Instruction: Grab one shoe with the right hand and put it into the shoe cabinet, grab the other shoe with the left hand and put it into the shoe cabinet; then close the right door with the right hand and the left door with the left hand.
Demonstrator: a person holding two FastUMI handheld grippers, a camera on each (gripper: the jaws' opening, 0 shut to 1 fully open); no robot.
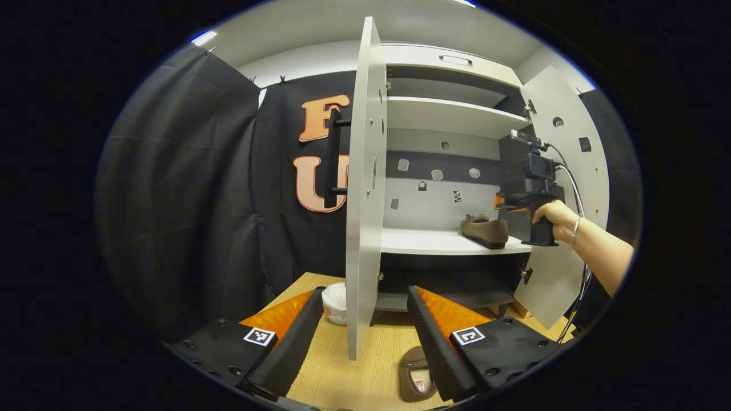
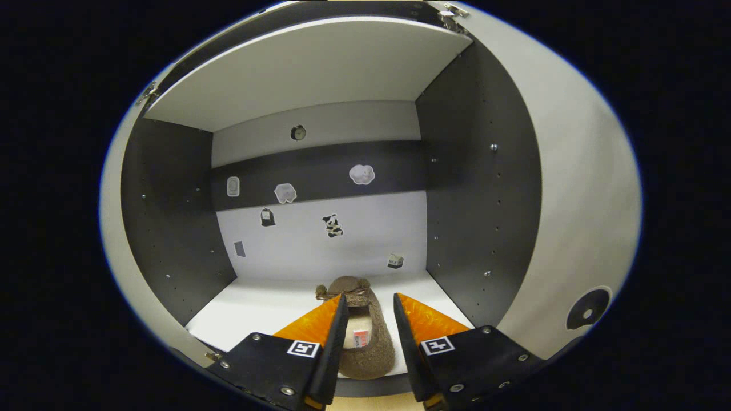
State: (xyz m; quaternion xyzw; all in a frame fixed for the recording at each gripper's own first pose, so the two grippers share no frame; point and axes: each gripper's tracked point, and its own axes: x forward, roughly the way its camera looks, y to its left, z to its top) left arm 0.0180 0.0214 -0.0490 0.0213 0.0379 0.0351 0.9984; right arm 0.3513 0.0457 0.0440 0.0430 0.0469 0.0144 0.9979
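Note:
One brown fuzzy shoe (image 2: 365, 342) rests on the white lower shelf (image 2: 257, 308) of the shoe cabinet, toe toward the back wall. My right gripper (image 2: 369, 298) hovers over its heel end, open, with a finger on either side and no grip on it. In the left gripper view that shoe (image 1: 485, 230) lies on the shelf, and a hand holds the right gripper (image 1: 502, 202) just above it. The other brown shoe (image 1: 416, 374) lies on the wooden table beside the right finger of my left gripper (image 1: 365, 297), which is open and holds nothing.
Both cabinet doors stand open: the left door (image 1: 362, 200) is edge-on straight ahead of my left gripper, the right door (image 1: 562, 188) swings out past the hand. A white cup (image 1: 336, 302) sits on the table (image 1: 342, 377) by the left door's foot.

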